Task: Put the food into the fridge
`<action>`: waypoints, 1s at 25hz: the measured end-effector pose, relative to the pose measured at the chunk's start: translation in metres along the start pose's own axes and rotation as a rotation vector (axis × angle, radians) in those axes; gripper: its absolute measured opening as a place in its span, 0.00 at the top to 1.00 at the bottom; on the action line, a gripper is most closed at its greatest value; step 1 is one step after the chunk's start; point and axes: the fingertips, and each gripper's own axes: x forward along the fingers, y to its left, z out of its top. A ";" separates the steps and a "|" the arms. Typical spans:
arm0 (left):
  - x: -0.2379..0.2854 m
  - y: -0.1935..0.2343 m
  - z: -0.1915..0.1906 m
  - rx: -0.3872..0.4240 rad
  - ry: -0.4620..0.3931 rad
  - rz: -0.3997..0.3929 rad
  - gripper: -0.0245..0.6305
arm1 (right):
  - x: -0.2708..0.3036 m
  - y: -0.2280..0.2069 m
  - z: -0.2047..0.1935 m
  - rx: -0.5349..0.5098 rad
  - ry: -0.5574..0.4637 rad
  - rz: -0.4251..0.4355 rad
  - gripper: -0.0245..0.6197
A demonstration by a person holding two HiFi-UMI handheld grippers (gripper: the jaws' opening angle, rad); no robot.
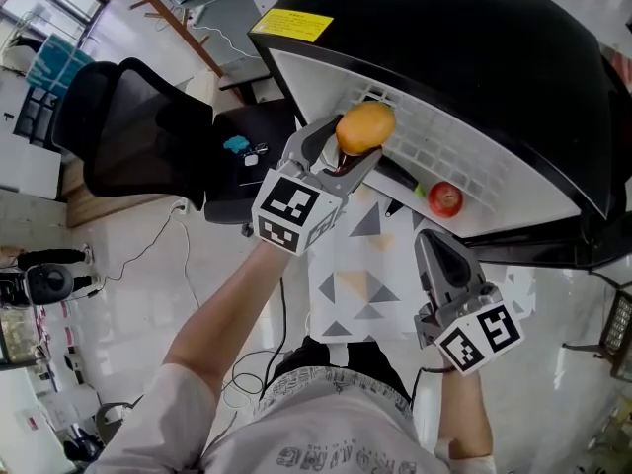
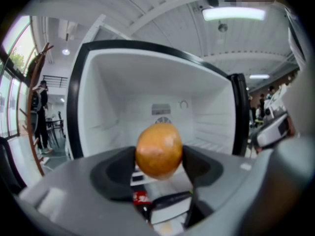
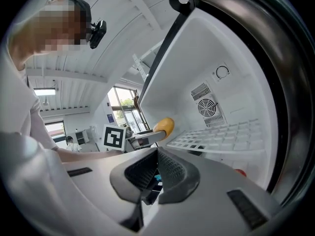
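Sitting pinched between the jaws of the left gripper (image 1: 343,159), a round orange fruit (image 1: 365,126) hangs at the open mouth of a black fridge with a white lining (image 1: 474,57). It is level with the front edge of the white wire shelf (image 1: 444,146). Below that shelf, on the fridge's floor, lies a small red round fruit (image 1: 445,198). The right gripper (image 1: 435,248) hovers just outside the opening, jaws pressed together with nothing between them. A black office chair (image 1: 128,136) stands well to the left.

Fruit (image 1: 365,126) in the left tool (image 1: 356,148) is at the fridge shelf (image 1: 456,152)'s front edge.
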 end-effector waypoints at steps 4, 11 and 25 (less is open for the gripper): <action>0.011 0.004 -0.004 0.003 0.006 0.003 0.50 | 0.000 -0.005 0.000 -0.014 0.008 -0.008 0.96; 0.028 0.008 -0.013 0.009 0.030 0.014 0.50 | 0.000 -0.013 -0.003 -0.006 0.018 -0.015 0.96; 0.047 0.014 -0.036 0.016 0.102 0.059 0.50 | 0.000 -0.018 -0.018 0.021 0.030 -0.016 0.96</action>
